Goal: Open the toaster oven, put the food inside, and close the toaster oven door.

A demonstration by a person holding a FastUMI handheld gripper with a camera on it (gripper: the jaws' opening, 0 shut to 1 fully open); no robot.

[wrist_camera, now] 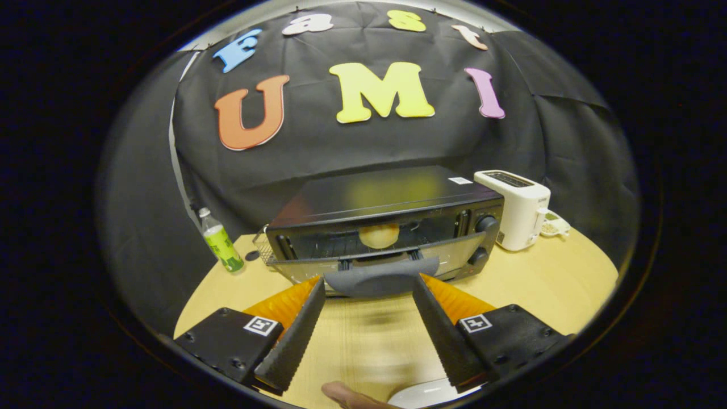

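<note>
Here, mid-frame, the oven [386, 227] sits on the table [545, 284], its door [375, 261] partly open. A bun [379, 234] rests inside on the rack. The gripper [369, 284] stands spread wide, holding nothing; the door handle [380, 279] lies between its fingertips. Bottle [221, 241] at left, toaster [518, 207] at right. A fingertip [346, 395] and a white plate [426, 395] show at bottom.

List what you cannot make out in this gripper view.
- Food in the toaster oven: lower part hidden by the half-open door; kind unclear.
- Door handle: whether the open gripper fingers touch its ends.
- Dish: partly behind the white toaster; contents too small.
- Bottle: label too small.
</note>
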